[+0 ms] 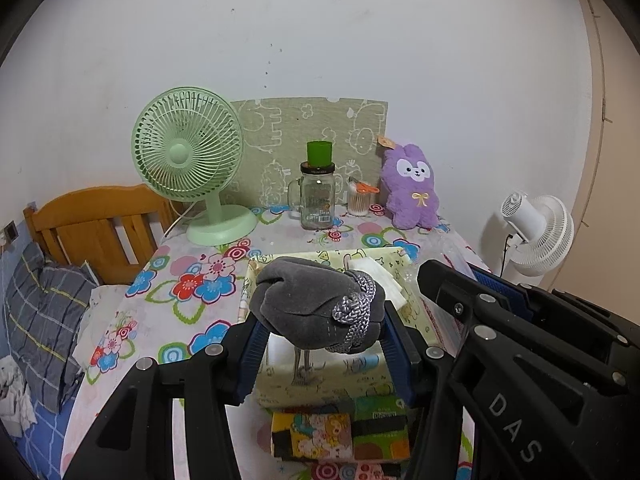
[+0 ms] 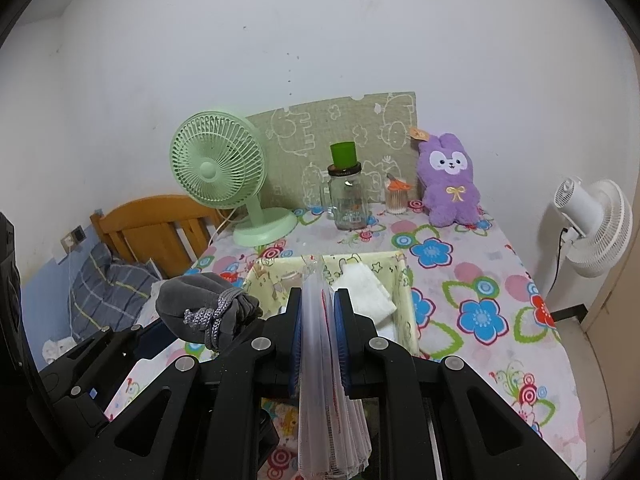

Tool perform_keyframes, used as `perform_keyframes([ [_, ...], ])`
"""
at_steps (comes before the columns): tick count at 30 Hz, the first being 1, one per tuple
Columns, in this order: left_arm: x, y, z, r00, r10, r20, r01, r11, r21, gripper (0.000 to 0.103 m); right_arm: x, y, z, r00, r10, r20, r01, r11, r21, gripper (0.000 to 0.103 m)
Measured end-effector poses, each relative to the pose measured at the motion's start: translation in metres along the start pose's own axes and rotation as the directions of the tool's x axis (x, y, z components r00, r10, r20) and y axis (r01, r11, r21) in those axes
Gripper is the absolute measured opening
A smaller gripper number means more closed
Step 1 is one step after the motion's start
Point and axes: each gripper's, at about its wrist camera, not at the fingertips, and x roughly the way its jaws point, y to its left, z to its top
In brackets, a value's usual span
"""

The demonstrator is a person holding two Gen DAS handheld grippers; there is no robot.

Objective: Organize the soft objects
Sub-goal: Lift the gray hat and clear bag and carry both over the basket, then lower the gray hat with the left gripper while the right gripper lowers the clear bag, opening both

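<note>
Both wrist views show soft, even indoor light of moderate brightness, with no evident single source. The white wall is uniformly lit and darkens toward the circular black vignette of the fisheye frame. Shadows are faint; a weak one falls on the wall behind the green fan. Straight lines bow strongly away from the fan, toward the frame edges. Mild softness affects the fan grille in the right view. Glare is minimal.
</note>
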Motion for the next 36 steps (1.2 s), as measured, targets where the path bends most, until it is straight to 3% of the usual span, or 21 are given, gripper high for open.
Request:
perform_keyframes([
  [21,0.056,0.007,0.017,1.0,0.016,-0.008,-0.016,1.0,-0.023,0.055,0.061,-0.015,0.02,1.0,0.026,-0.005,-0.026,1.0,0.001,0.018],
  [36,0.108,0.014,0.01,0.996,-0.011,-0.091,0.006,0.999,-0.051,0.056,0.116,-0.029,0.014,0.997,0.046,-0.066,-0.043,0.998,0.04,0.018],
])
